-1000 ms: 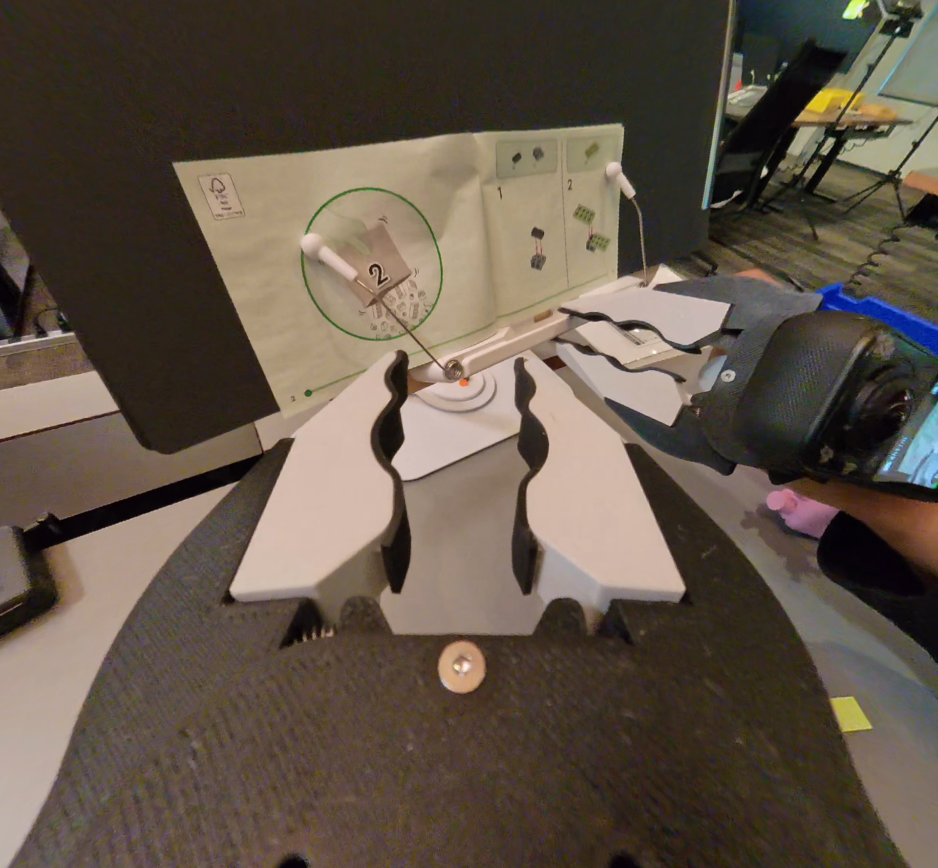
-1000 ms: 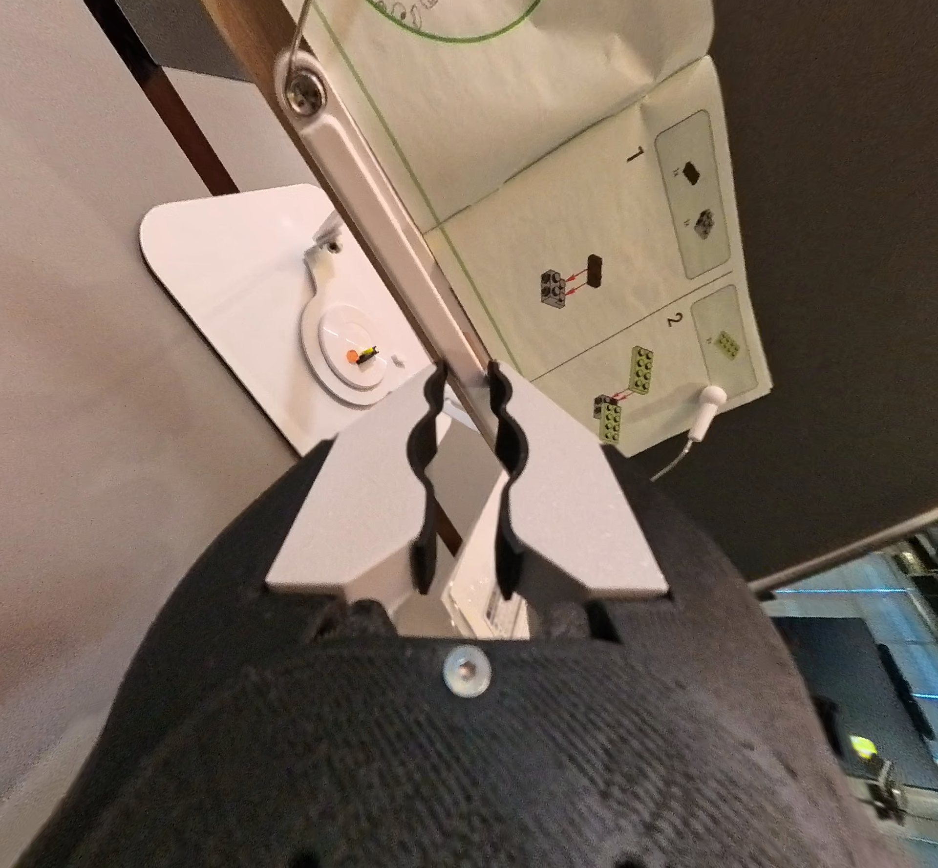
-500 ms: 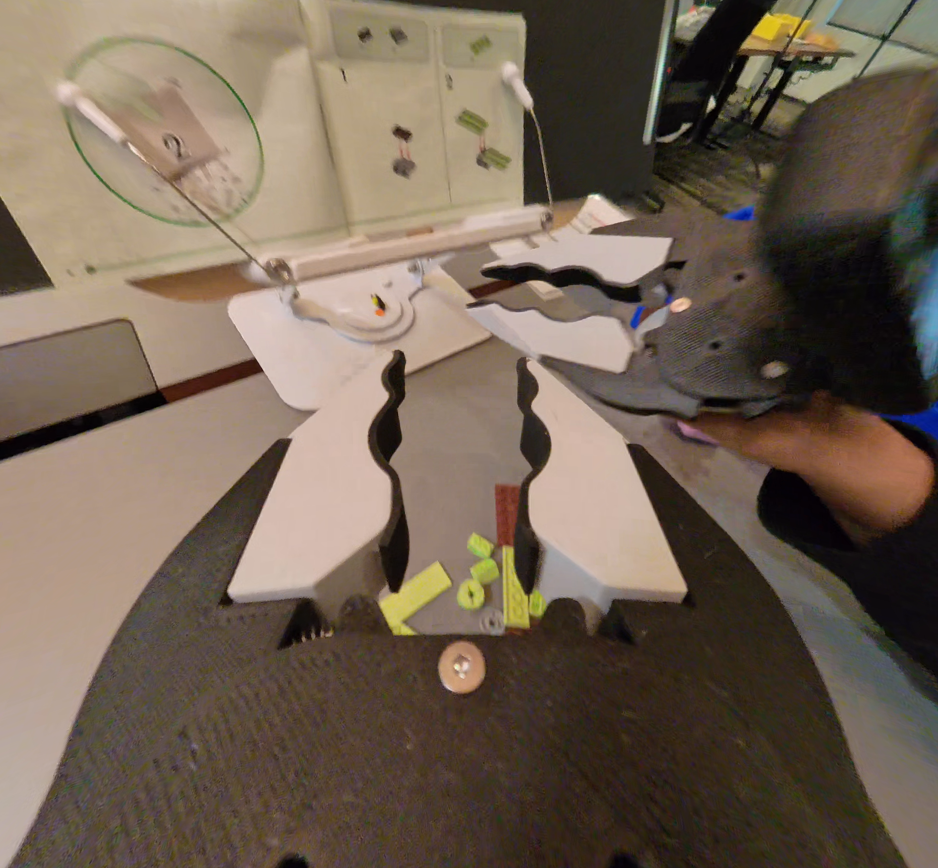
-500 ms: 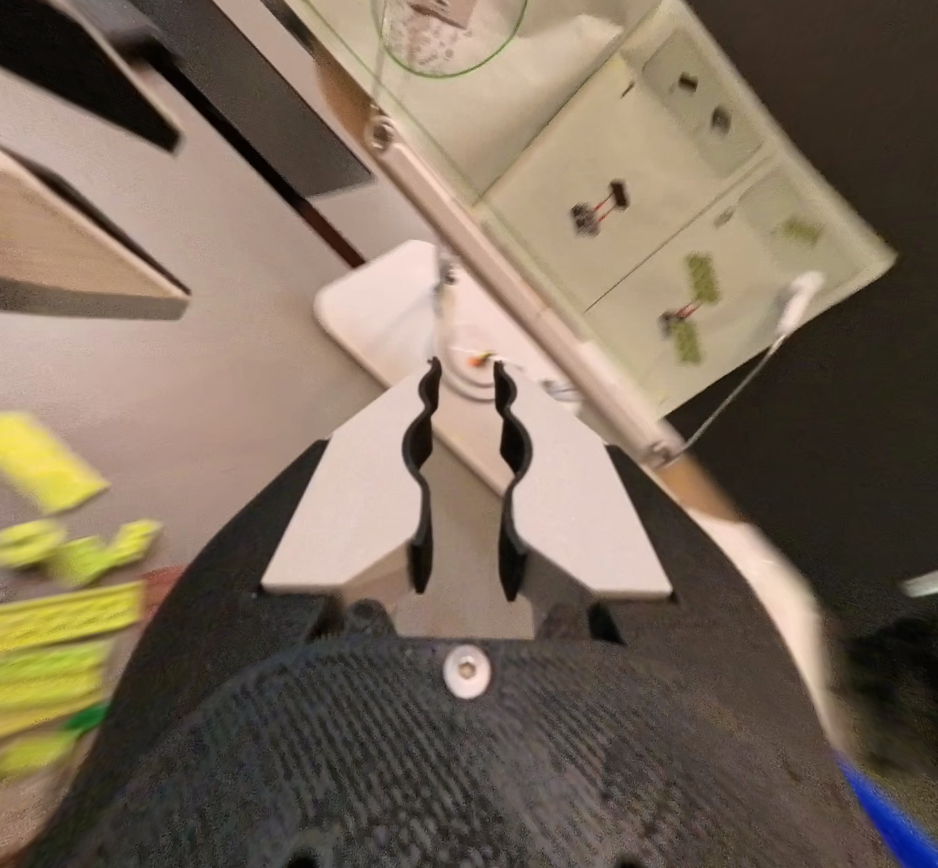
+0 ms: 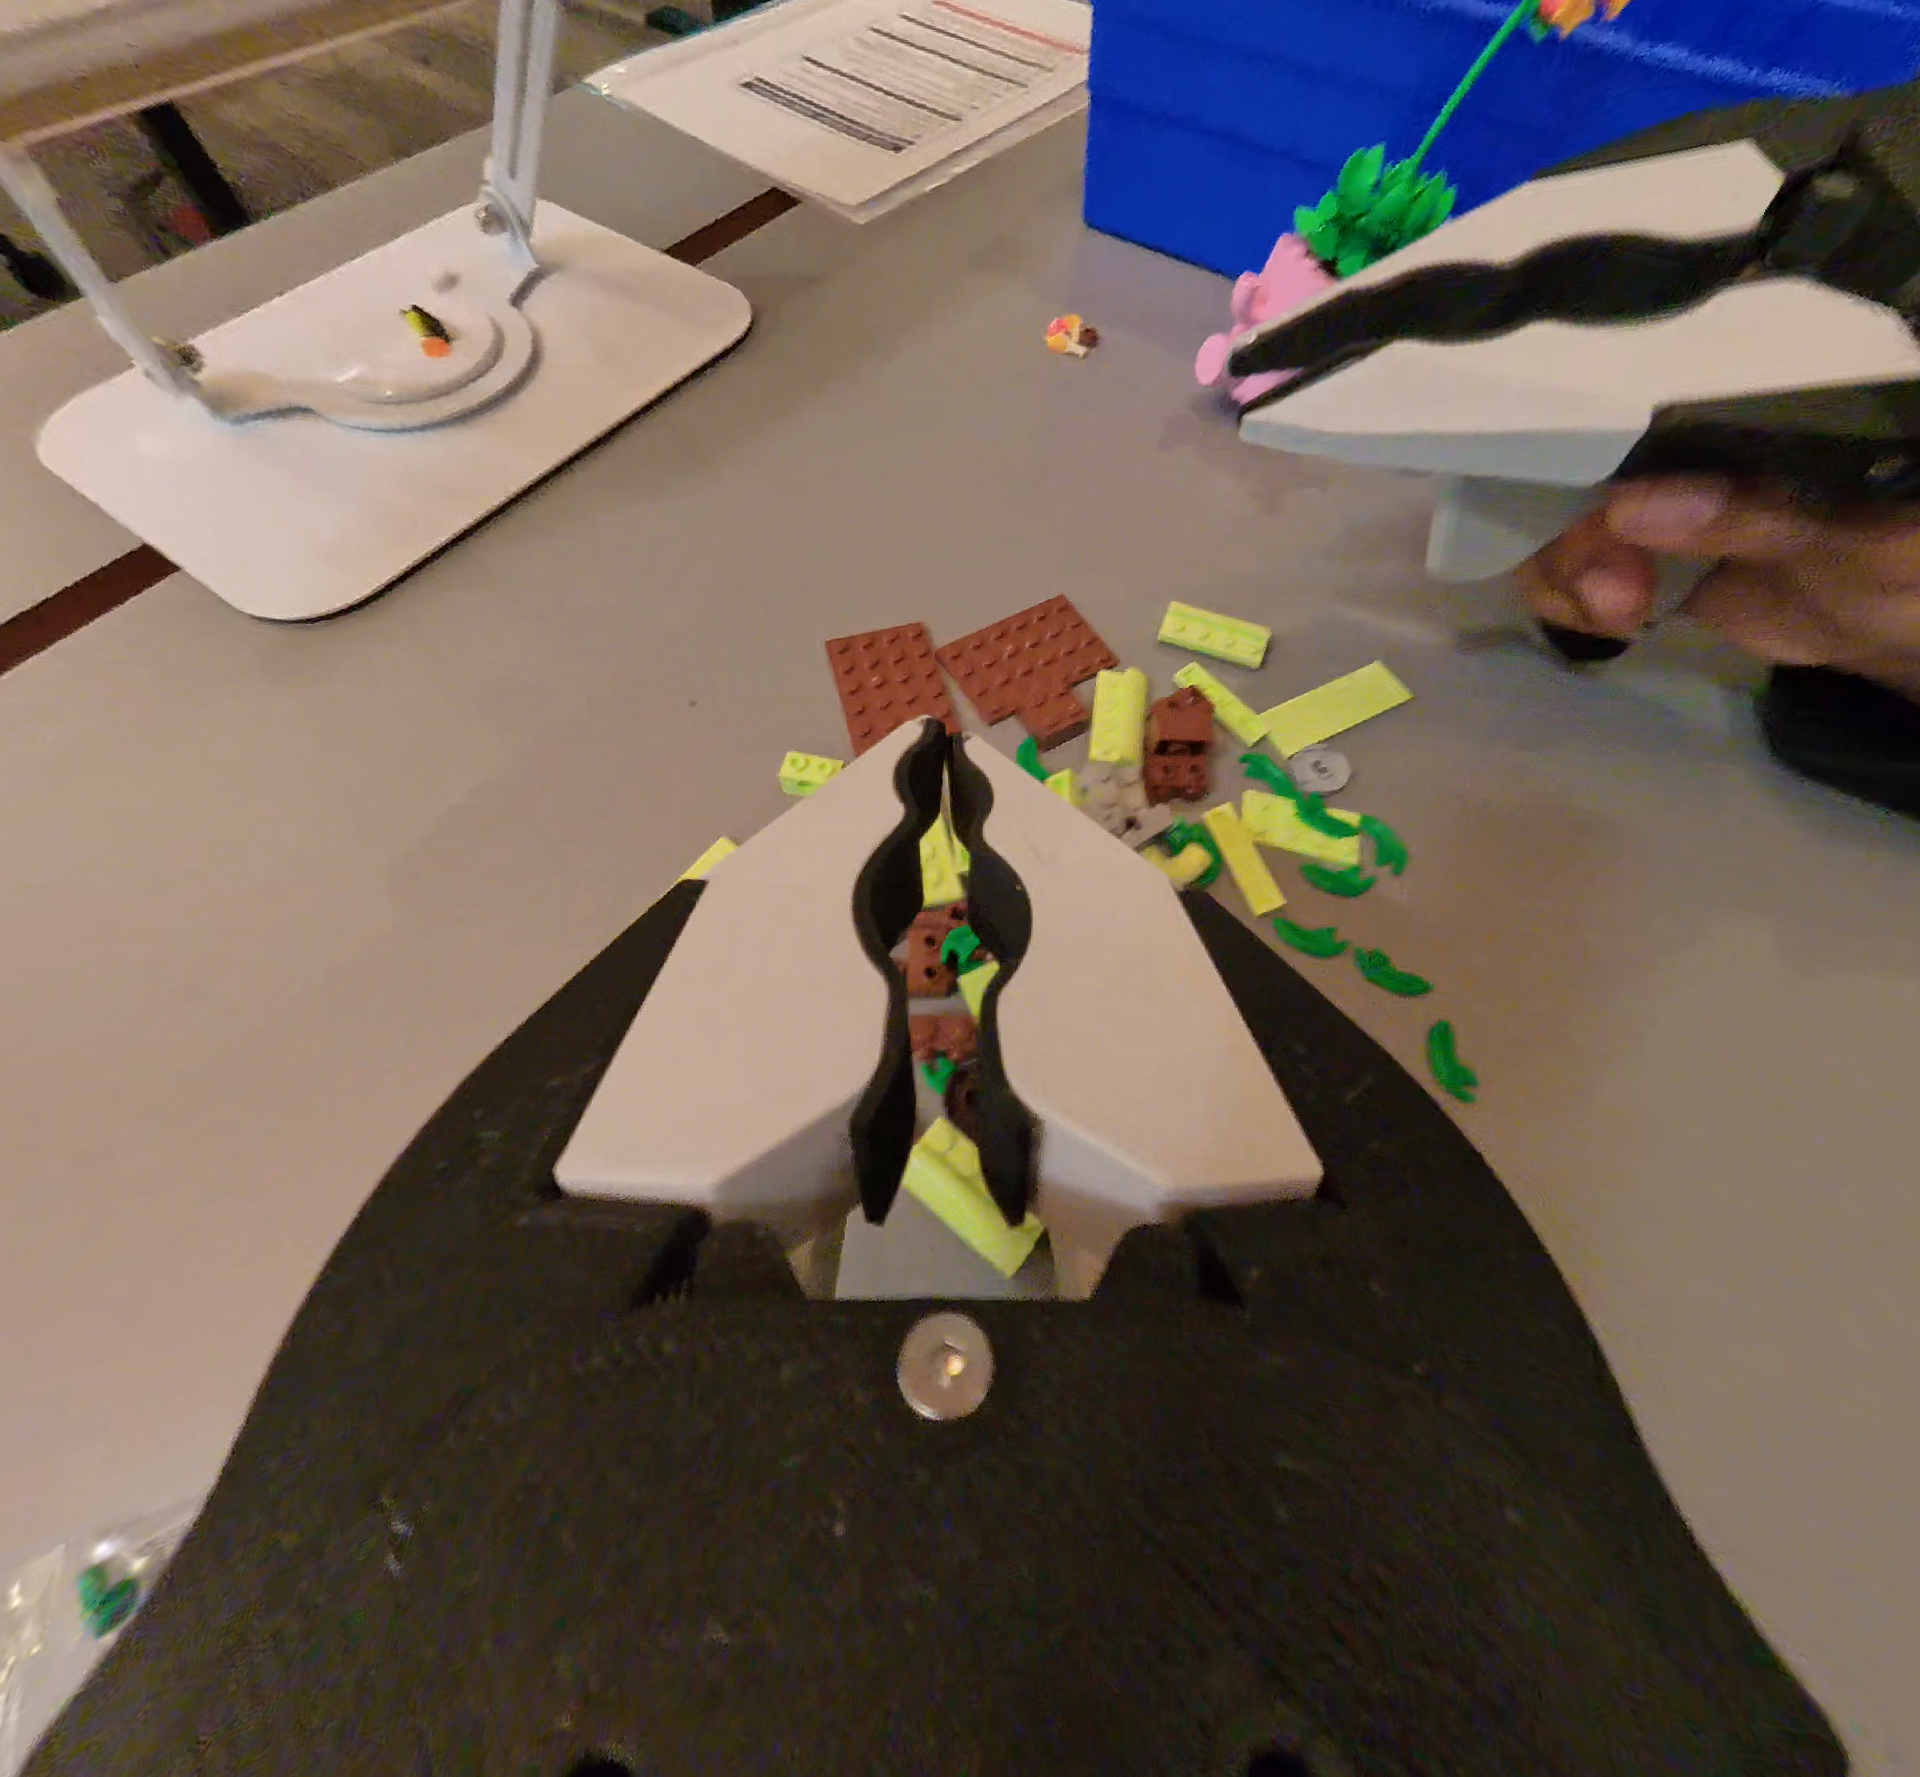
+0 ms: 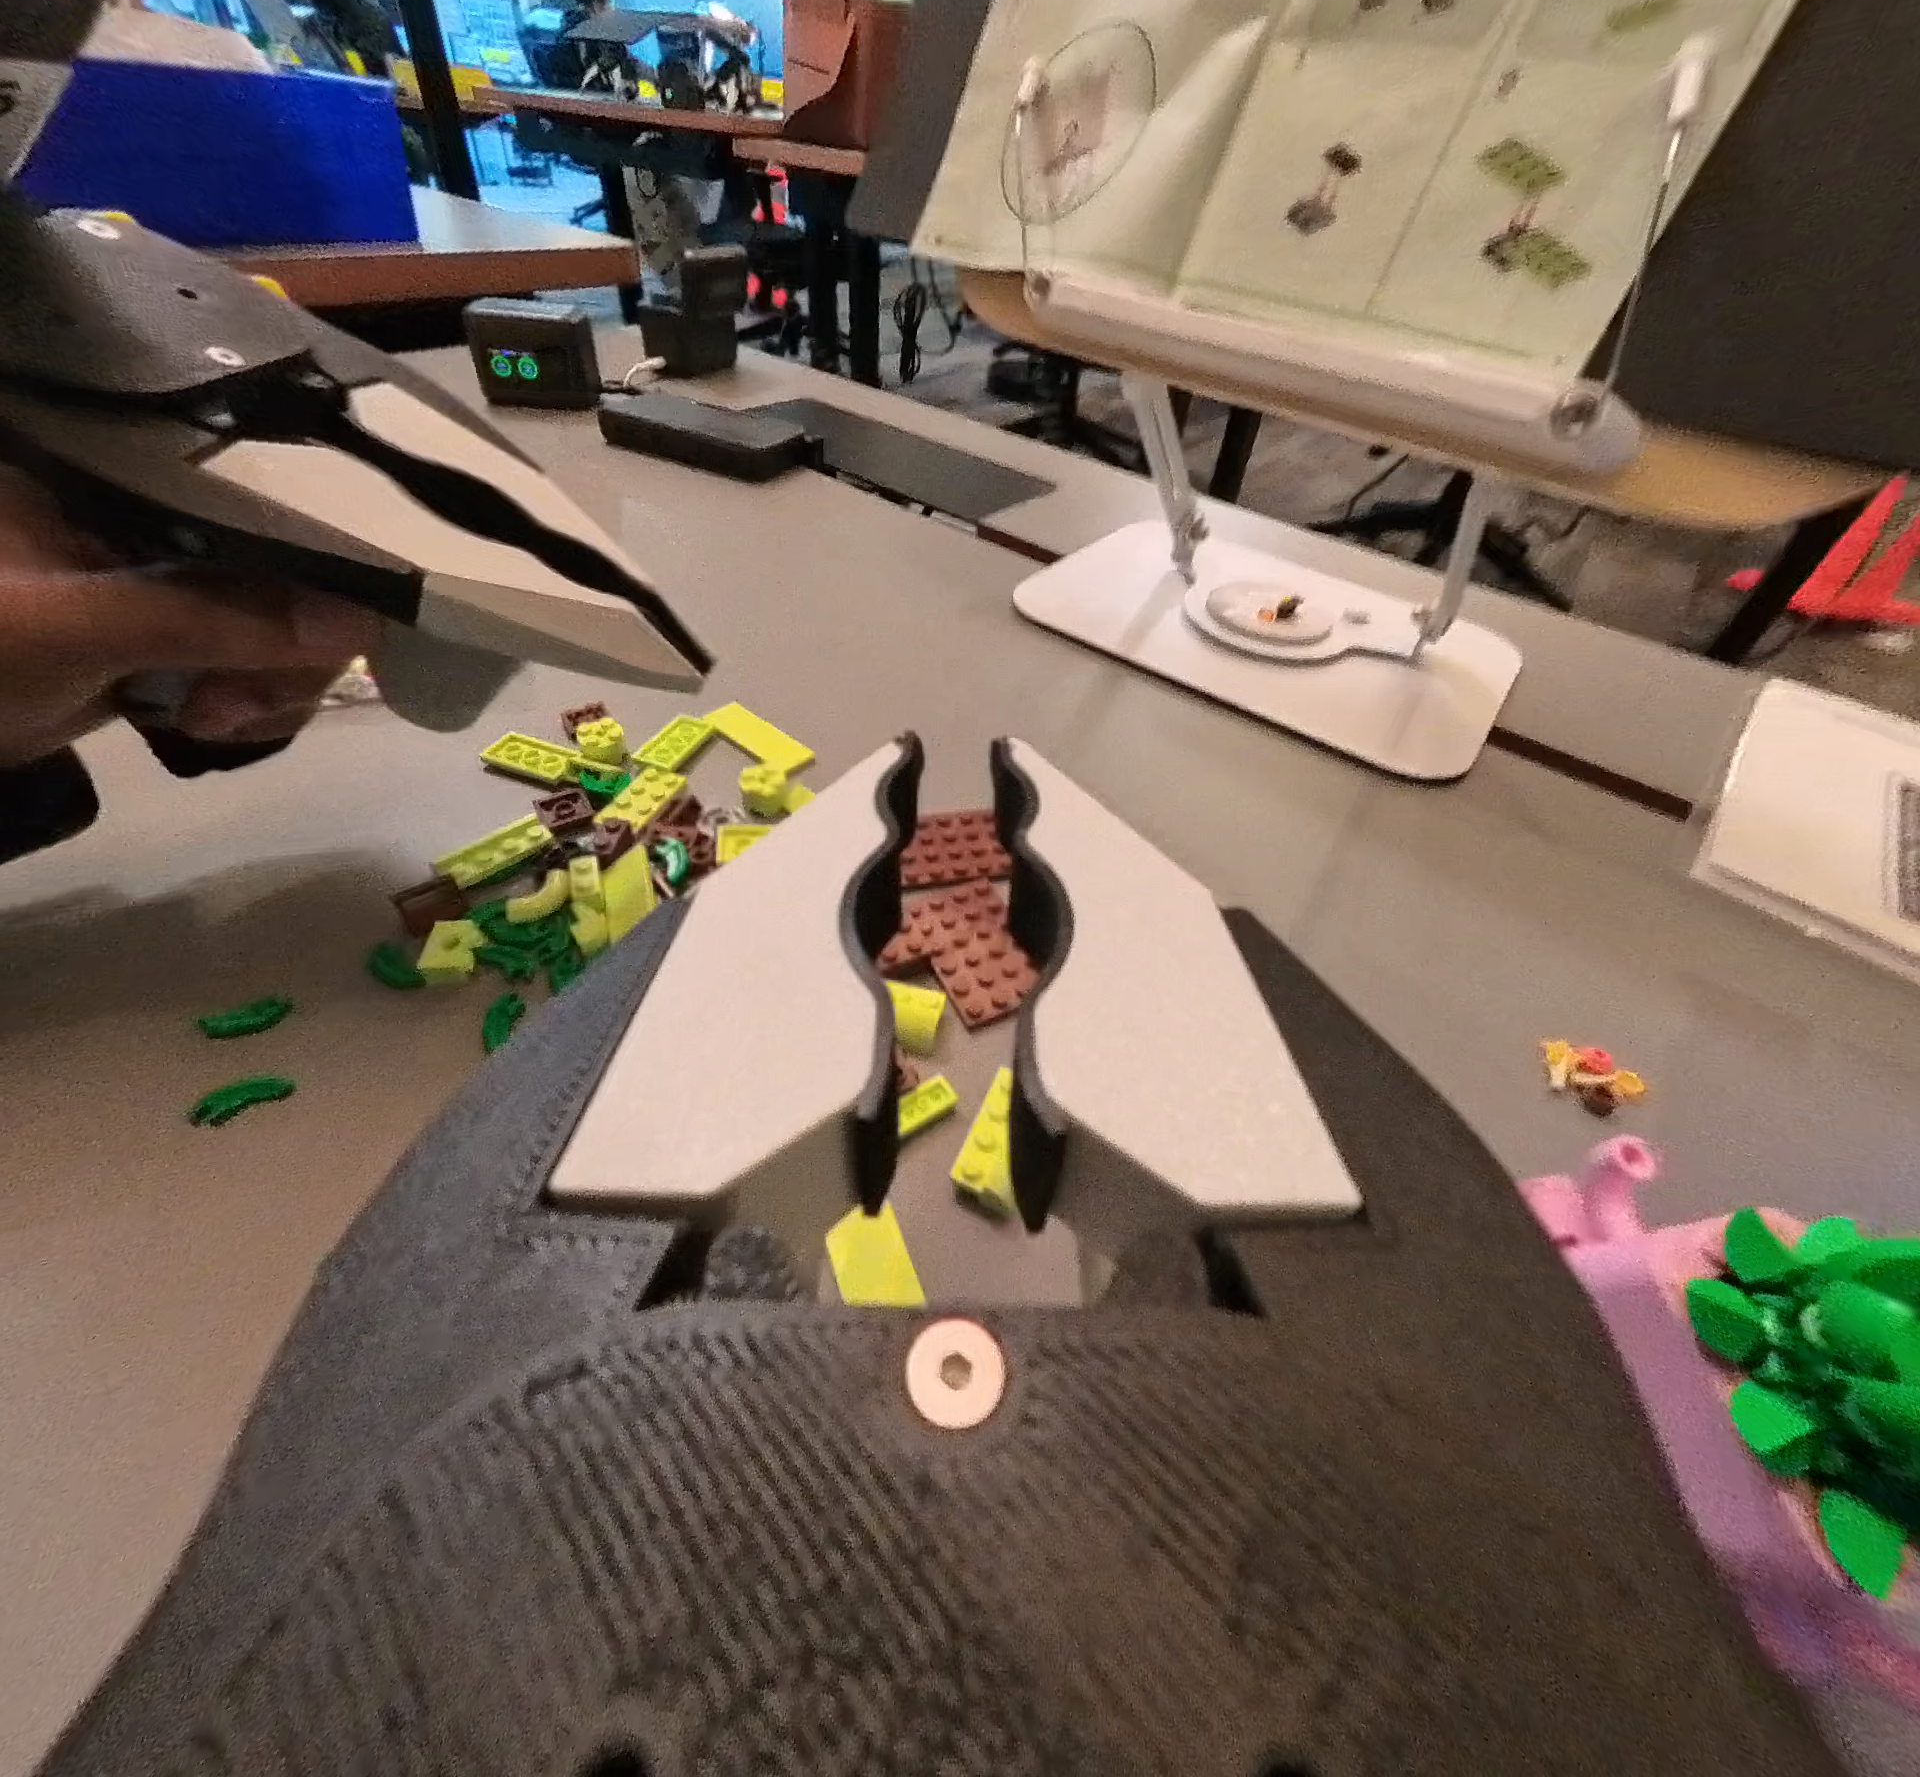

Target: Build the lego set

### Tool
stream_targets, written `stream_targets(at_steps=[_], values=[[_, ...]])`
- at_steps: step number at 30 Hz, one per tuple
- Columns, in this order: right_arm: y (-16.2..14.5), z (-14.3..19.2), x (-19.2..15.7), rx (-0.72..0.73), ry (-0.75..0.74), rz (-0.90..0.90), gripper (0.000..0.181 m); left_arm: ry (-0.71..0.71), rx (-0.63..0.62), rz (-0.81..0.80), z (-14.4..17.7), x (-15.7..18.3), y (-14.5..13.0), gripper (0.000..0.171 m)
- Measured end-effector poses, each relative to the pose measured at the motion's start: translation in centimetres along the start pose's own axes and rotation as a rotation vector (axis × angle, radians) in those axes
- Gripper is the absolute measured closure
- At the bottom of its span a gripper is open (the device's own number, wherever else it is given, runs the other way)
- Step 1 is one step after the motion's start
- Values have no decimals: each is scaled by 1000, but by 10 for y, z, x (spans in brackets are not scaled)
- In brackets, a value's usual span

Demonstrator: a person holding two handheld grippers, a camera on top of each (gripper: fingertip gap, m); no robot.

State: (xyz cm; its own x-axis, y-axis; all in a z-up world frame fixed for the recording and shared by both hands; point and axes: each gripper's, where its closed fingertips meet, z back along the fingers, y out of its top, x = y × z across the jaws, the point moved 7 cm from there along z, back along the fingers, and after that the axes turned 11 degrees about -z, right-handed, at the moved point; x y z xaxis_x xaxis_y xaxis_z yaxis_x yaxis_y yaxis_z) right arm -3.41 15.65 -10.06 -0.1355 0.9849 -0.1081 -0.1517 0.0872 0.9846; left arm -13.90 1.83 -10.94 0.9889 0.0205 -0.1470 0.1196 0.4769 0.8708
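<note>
A pile of loose lego pieces lies on the grey table: brown plates, lime plates and bricks, and small green leaf pieces. My left gripper hovers over the near side of the pile, its jaws shut at the tips with nothing seen between them. It also shows in the right wrist view. My right gripper is narrowly open and empty above the brown plates. In the left wrist view it is at the right, above the table.
A pink pot with a green plant stands by a blue bin. The instruction booklet rests on a white stand. A paper sheet and a tiny flower piece lie nearby. The tips of one gripper are about 9 cm away from the tips of the other. The right tips stand about 20 cm off the tiny flower piece. Look for it in the right wrist view too.
Both grippers have swung away from the instruction booklet and down to the pile of pieces. My left gripper has gone from open to shut. The right gripper's narrow gap is about the same.
</note>
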Motion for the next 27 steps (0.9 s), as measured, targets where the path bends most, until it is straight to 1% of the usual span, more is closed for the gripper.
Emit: stream_targets(at_steps=[2, 4, 8, 13, 15, 17, 18, 20, 22, 27], values=[[-6, 0, 11, -29, -15, -31, 168, 9, -19, -3, 0, -5, -8, 171], [-9, 1, 20, -27, -50, -50, 168, 18, -13, -1, 1, -9, -12, 171], [-11, 0, 18, -19, -15, -120, 166, 69, 14, 6, 5, -17, -16, 171], [-13, -3, 6, -34, -28, -25, 167, 87, 71, 36, 7, -20, -15, 171], [-13, -1, 4, -19, -22, -7, 168, 99, 144, -5, 9, -16, -11, 171], [-11, 1, 3, 2, -10, -7, 169, 124, 247, -97, 13, -7, -4, 171], [-11, 1, 4, 8, -11, -15, 168, 143, 266, -135, 13, -3, -1, 171], [-11, 1, 6, 1, -2, -37, 165, 165, 262, -189, 11, 3, 2, 171], [-11, 0, 6, -12, 3, -50, 162, 185, 281, -211, 9, 6, 5, 171], [-13, 0, 1, -14, 0, -24, 161, 149, 327, -170, 7, 16, 6, 171]])
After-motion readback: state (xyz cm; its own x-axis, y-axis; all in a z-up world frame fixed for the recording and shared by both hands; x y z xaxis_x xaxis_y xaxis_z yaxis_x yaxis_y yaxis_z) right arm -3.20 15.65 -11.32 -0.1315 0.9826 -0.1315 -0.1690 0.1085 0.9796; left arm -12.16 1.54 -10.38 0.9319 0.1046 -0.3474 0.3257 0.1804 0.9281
